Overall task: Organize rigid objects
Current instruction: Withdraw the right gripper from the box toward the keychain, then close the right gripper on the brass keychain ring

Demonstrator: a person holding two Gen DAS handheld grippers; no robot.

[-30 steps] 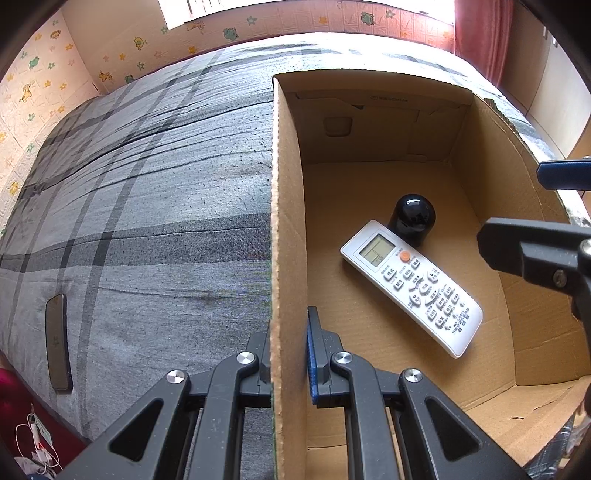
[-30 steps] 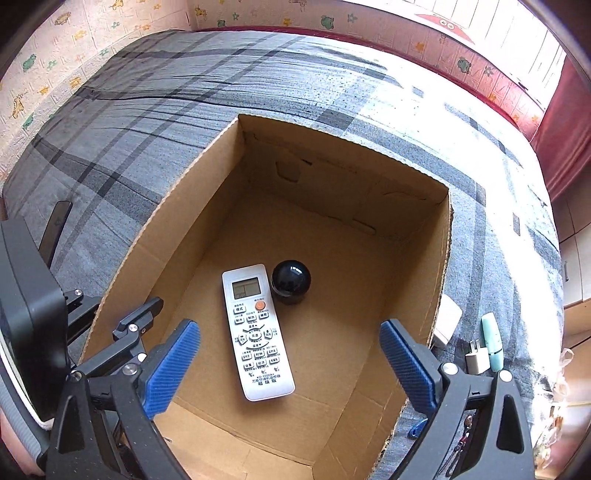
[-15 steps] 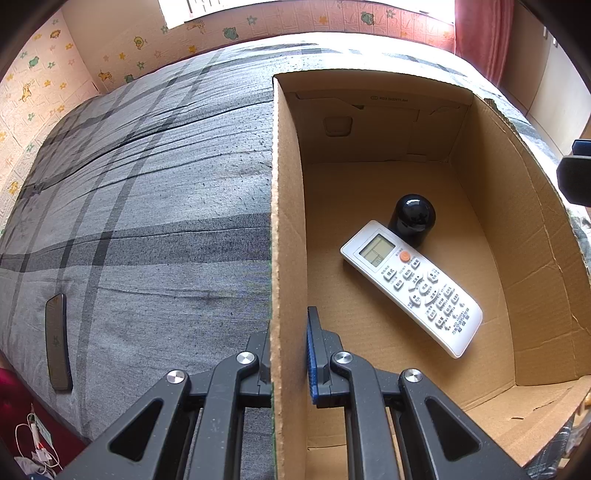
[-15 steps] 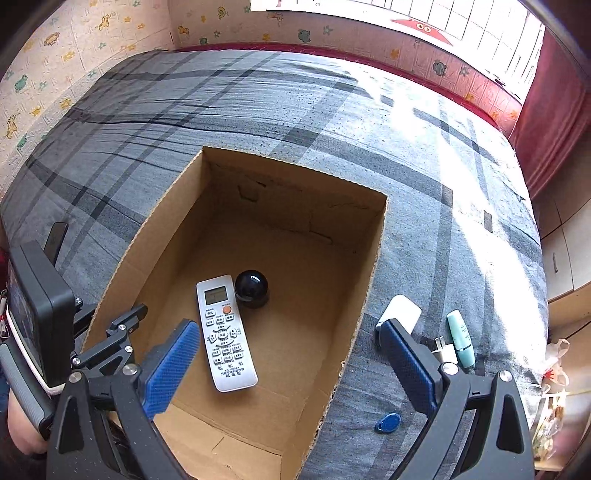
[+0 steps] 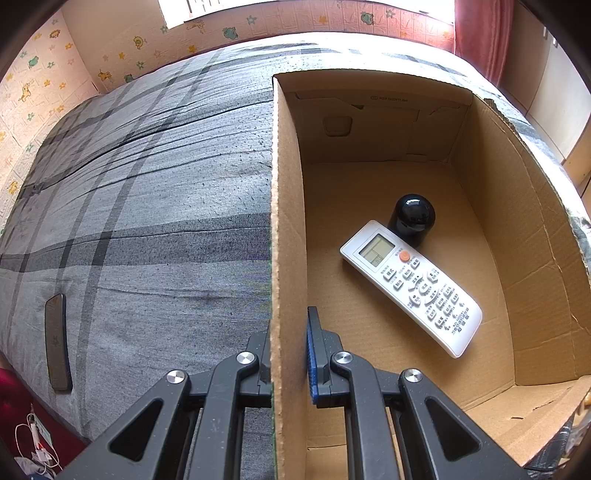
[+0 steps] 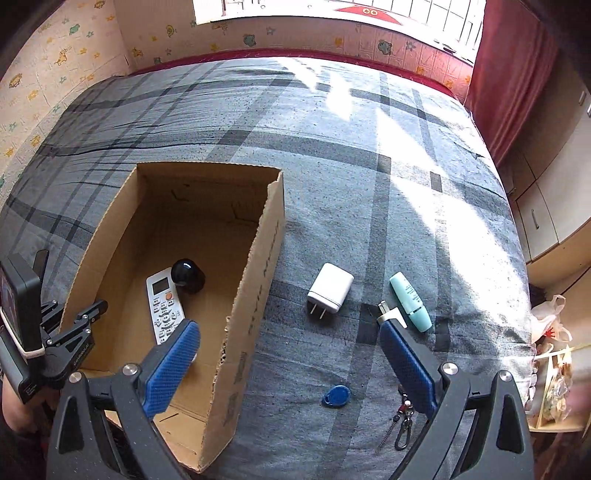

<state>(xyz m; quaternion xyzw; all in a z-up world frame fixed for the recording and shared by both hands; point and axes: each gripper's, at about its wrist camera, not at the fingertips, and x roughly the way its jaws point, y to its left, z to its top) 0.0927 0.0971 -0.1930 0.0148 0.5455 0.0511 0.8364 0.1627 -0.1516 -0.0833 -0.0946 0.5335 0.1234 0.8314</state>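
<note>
The left gripper (image 5: 289,350) pinches the corrugated brown cardboard box (image 5: 284,229) wall. Inside lie a slim white plastic remote (image 5: 410,286), screen end toward the far wall, touching a glossy black domed cylinder (image 5: 412,218). The right gripper (image 6: 288,354) hangs spread over grey plaid fabric (image 6: 332,155).

Kid's-room vibe: a bed (image 6: 369,177) with a grey plaid cover fills most of the view. Cartoon-animal wallpaper (image 6: 66,55) from 9 to 12 o'clock, bright window (image 6: 332,7) at 12, red curtain (image 6: 513,74) at 1, pale cabinets (image 6: 554,206) at 3. Sun streaks the cover.
</note>
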